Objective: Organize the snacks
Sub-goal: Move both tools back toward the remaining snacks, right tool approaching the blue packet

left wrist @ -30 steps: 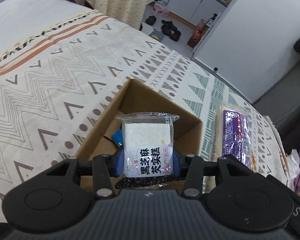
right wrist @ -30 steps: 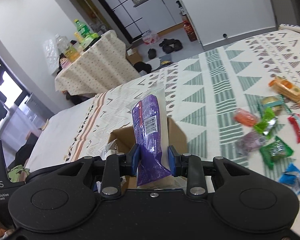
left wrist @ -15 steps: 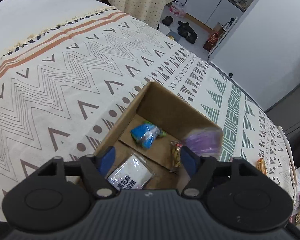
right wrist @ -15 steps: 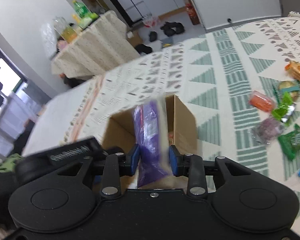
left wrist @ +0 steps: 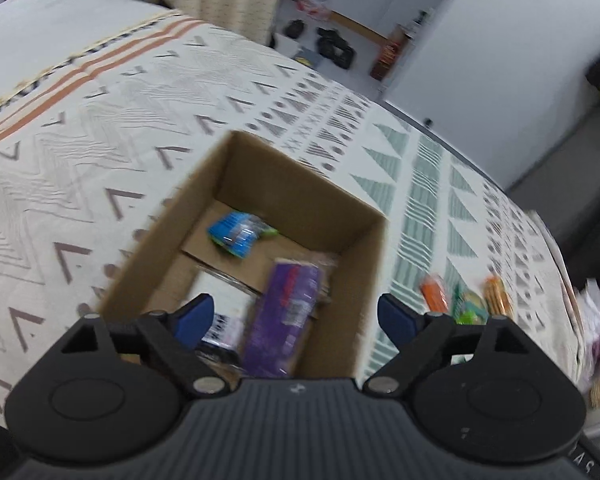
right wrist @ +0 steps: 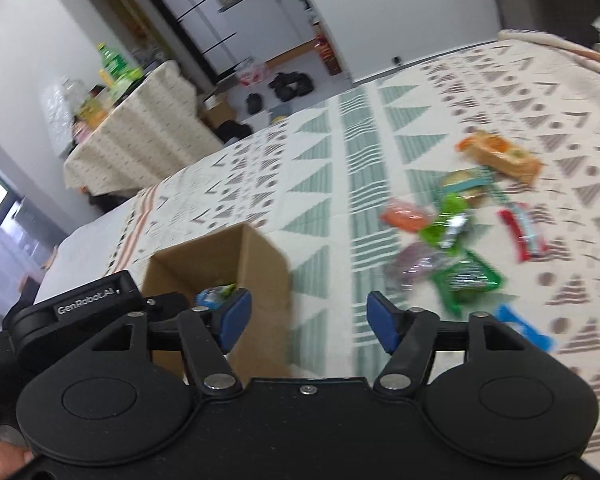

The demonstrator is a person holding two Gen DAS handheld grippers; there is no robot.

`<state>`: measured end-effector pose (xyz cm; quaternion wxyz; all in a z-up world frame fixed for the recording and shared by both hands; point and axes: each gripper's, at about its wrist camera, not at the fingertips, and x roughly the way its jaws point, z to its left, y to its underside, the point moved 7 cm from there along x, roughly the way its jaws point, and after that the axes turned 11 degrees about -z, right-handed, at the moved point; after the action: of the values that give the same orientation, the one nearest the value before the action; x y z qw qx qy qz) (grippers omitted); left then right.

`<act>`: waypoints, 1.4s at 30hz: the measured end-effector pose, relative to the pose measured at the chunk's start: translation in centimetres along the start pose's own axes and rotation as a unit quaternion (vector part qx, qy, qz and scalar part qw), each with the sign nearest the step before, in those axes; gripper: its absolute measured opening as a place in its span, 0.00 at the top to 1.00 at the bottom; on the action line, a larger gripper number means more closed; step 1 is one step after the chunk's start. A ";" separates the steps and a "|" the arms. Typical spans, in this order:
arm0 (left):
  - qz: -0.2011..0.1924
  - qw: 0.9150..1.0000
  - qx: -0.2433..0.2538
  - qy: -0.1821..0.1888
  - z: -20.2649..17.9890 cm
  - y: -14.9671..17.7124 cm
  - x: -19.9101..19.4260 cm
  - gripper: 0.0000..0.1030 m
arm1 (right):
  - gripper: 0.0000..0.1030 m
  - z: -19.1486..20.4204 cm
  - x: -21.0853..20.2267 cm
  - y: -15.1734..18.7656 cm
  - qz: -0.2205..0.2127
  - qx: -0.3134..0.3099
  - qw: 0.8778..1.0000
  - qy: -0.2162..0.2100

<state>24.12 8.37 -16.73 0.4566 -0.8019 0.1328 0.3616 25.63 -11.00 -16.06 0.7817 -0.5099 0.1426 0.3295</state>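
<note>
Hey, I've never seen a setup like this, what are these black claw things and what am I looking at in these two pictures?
A person holds a hand-held two-finger gripper in each hand; a camera on each looks forward along its fingers. One picture is from the left gripper, above an open cardboard box on a patterned cloth. In the box lie a purple packet, a white packet and a blue packet. The other is from the right gripper, beside the box, with loose snacks scattered on the cloth. Both jaws have just been opening, and nothing is held.
</note>
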 end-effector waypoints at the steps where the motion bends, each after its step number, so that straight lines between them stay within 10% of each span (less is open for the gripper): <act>1: 0.001 1.000 0.011 0.006 -0.7 0.3 -0.1 0.13 | 0.31 -0.7 -0.4 -0.1 -0.003 0.002 1.000 0.005; 23: 0.016 0.991 0.115 0.059 -8.4 5.5 -0.5 0.08 | 0.23 -11.6 -5.4 0.1 -0.014 0.016 0.997 0.068; 42: 0.031 0.988 0.132 0.068 -11.2 9.0 2.2 0.10 | 0.23 -14.1 -1.3 2.6 0.017 0.040 0.997 0.057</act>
<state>25.92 -5.59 -20.39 0.5375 -0.7525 0.2346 0.2997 24.50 -23.35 -23.35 0.7862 -0.4939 0.2083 0.3076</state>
